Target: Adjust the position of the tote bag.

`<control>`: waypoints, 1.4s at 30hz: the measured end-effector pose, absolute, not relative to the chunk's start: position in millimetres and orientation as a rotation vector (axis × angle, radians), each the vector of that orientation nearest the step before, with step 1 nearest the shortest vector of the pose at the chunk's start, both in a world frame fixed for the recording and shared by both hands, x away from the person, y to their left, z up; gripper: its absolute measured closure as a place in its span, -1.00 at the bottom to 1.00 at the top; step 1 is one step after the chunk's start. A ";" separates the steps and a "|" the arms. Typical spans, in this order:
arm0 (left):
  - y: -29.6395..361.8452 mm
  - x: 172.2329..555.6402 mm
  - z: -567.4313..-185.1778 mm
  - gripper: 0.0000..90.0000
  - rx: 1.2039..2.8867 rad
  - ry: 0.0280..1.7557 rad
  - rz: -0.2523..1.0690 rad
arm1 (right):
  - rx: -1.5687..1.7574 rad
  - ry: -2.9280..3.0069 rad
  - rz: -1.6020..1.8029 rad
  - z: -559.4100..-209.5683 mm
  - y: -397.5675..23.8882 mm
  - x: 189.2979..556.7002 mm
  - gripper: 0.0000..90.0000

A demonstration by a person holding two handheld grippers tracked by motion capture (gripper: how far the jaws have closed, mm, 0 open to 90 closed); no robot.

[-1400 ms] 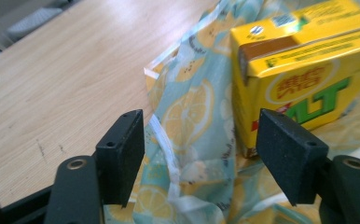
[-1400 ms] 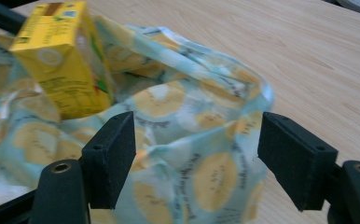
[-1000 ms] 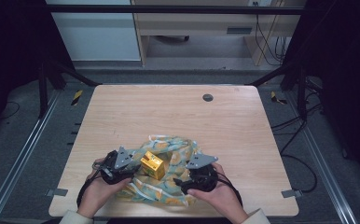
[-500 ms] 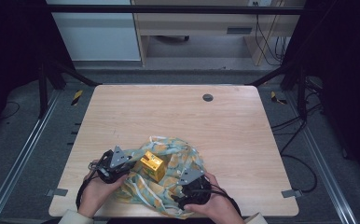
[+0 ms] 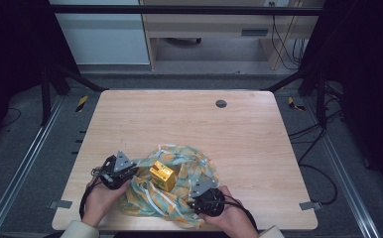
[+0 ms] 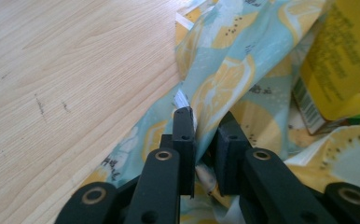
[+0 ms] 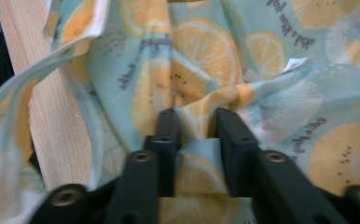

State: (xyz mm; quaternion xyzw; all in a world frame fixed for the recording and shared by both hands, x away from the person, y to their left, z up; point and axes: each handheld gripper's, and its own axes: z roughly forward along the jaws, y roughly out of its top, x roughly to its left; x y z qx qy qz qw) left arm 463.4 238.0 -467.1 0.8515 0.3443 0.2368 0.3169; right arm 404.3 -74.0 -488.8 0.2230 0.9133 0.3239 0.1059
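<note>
A pale wooden desk point(image 5: 259, 148) stands in a dim room, with dark frame legs and cables around it and a small round grommet point(image 5: 221, 103) near its far edge. At the near edge lies a crumpled cloth point(image 5: 189, 168), light blue with orange and lemon slices printed on it, and a yellow box point(image 5: 161, 174) sits on its middle folds.

The left gripper point(image 6: 201, 135) has its jaws nearly closed on a fold at the cloth's left side; a thin ridge of fabric stands up between them, so it has hold of the cloth. The right gripper point(image 7: 197, 133) has its jaws a little apart with a bunched fold pinched between them, near the desk's front edge.

Compared with a second ago, the right gripper has dropped back from the cloth's right side toward the person's body and now sits at the near corner of the cloth, while the left gripper has stayed at the left edge beside the box. The box has barely moved.

That shift suggests the right hand has found a fresh grip on a near corner. With both sides held, the likely next step is to lift or draw the cloth up around the box, and the risk is the box tipping off the folds as the fabric tightens.
</note>
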 end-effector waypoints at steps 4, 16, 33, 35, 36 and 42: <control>245.4 467.2 -467.6 0.87 2.208 0.940 0.584 | 0.657 2.674 0.962 -487.2 -74.8 405.3 0.94; 260.4 476.4 -468.0 0.98 2.193 1.014 0.605 | 0.644 2.694 0.948 -485.3 -78.8 403.3 1.00; 260.1 470.3 -463.8 0.78 2.186 0.988 0.643 | 0.649 2.669 1.026 -477.2 -85.9 402.8 0.79; 259.4 466.9 -460.6 0.55 2.160 0.988 0.657 | 0.658 2.637 1.063 -473.0 -89.7 403.9 0.49; 258.8 465.1 -459.3 0.41 2.145 0.991 0.662 | 0.668 2.609 1.078 -470.2 -92.0 404.4 0.35; 255.6 452.2 -451.1 -0.18 2.076 0.977 0.660 | 0.723 2.495 1.197 -451.7 -105.4 404.9 -0.21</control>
